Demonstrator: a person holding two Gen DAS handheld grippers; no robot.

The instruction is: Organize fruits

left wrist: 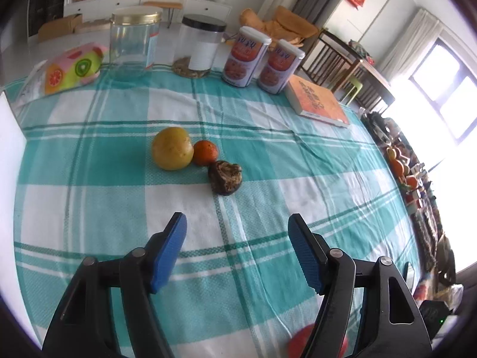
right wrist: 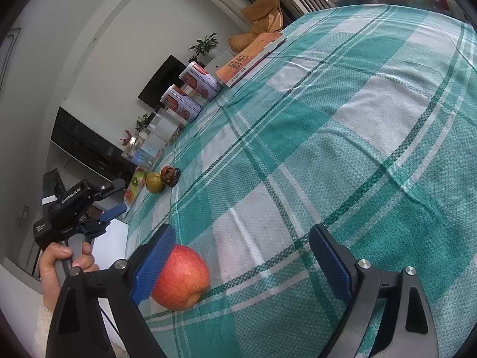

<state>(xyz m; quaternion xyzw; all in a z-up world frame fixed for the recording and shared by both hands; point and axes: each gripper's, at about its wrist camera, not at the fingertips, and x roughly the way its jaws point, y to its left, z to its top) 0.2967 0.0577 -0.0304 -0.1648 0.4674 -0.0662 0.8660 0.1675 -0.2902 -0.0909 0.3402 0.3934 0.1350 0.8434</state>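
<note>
A yellow-green fruit (left wrist: 172,148), a small orange (left wrist: 205,152) and a dark shrivelled fruit (left wrist: 225,176) lie close together on the green-and-white checked tablecloth (left wrist: 268,155). My left gripper (left wrist: 237,223) is open and empty, hovering short of them. A red apple (right wrist: 180,277) lies on the cloth between the open jaws of my right gripper (right wrist: 243,241), against its left blue pad (right wrist: 153,264). The apple also shows behind the left gripper's right finger (left wrist: 299,341). The left gripper (right wrist: 111,210) and hand show in the right wrist view. The fruit group shows far off (right wrist: 162,179).
Along the table's far edge stand a clear glass jar (left wrist: 132,44), a black-lidded jar (left wrist: 202,43), two printed tins (left wrist: 262,58), an orange book (left wrist: 317,100) and a fruit-print pouch (left wrist: 73,67). A white surface (left wrist: 9,137) borders the left edge. Clutter lies at right (left wrist: 408,176).
</note>
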